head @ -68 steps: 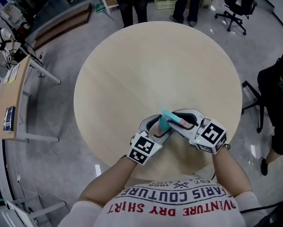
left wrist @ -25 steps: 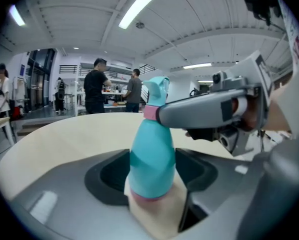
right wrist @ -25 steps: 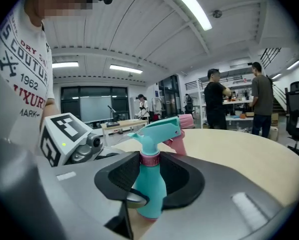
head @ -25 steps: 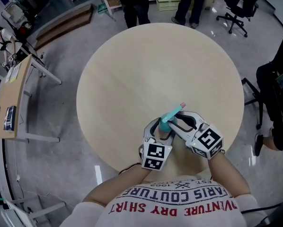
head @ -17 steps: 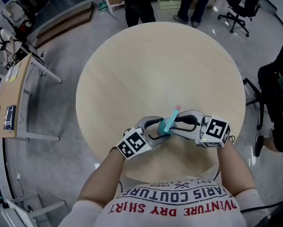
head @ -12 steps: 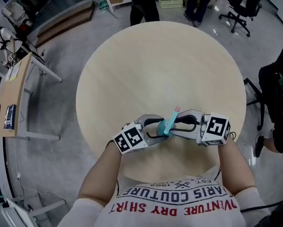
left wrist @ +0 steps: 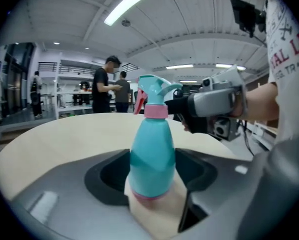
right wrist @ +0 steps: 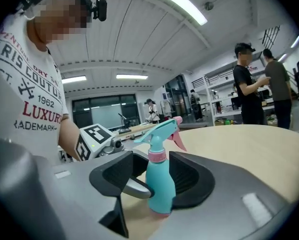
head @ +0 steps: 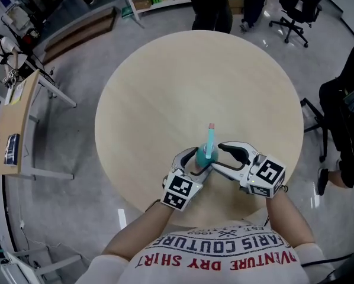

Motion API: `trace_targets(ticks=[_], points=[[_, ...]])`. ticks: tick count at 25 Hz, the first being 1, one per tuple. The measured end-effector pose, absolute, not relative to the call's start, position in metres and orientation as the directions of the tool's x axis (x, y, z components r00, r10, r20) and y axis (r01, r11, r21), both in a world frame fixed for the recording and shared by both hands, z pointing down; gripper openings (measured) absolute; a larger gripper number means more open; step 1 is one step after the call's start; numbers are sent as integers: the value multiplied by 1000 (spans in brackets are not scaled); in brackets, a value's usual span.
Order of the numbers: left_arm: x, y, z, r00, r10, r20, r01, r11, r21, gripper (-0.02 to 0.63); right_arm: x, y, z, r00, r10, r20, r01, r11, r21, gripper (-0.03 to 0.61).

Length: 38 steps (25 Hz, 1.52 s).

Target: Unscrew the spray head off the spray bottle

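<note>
Your left tool [head: 196, 158] clamps the upright teal plastic spray bottle [head: 209, 142]. Your right tool [head: 219, 156], jaws just opening, flanks it loosely, near the round beige tabletop [head: 183, 81]'s near edge.

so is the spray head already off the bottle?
No, in the left gripper view the teal spray head sits on the pink collar atop the spray bottle.

We look down on a round pale bench [head: 165, 81], glossy grey floor [head: 70, 158], office chair [head: 298, 5]; strip lights [left wrist: 128, 4] overhead.
</note>
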<state>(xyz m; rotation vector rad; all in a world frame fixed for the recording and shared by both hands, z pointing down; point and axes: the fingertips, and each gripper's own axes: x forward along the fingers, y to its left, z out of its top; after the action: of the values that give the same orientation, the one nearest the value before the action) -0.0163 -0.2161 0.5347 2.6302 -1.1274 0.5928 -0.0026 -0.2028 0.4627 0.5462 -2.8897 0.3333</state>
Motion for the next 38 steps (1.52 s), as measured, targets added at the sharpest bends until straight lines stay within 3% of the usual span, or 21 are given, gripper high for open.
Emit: trace_targets(ticks=[7, 9, 12, 18, 24, 31, 33, 37, 38], points=[[-12, -209, 534, 418, -775, 474, -888, -458, 36, 281, -10, -206, 465, -814, -521, 254, -558, 824, -98, 235], [-6, -204, 532, 408, -776, 480, -892, -451, 31, 281, -15, -206, 465, -801, -536, 266, -573, 816, -81, 228], [1, -198, 533, 418, -769, 483, -886, -464, 29, 278, -14, -210, 466, -782, -557, 279, -591, 806, -46, 143], [1, -197, 533, 481, -733, 481, -843, -538, 22, 278, -14, -208, 467, -817, -498, 289, -529, 848, -36, 138], [-1, -195, 533, 692, -575, 436, -651, -759, 33, 278, -17, -204, 465, -897, -342, 279, -382, 919, -101, 137], [-5, -191, 532, 871, -167, 462, -216, -975, 55, 279, -25, -193, 462, -957, -79, 279, -108, 990, -88, 137], [-5, -192, 532, 875, -131, 466, -184, -980, 70, 281, -25, -194, 461, -961, -48, 271, -78, 992, -101, 137], [-7, -196, 531, 884, -172, 435, -231, -969, 87, 282, -27, -199, 459, -959, -83, 271, -117, 986, -115, 147], [-8, -197, 531, 884, -192, 426, -253, -963, 91, 282, -26, -200, 457, -960, -102, 260, -138, 983, -123, 184]])
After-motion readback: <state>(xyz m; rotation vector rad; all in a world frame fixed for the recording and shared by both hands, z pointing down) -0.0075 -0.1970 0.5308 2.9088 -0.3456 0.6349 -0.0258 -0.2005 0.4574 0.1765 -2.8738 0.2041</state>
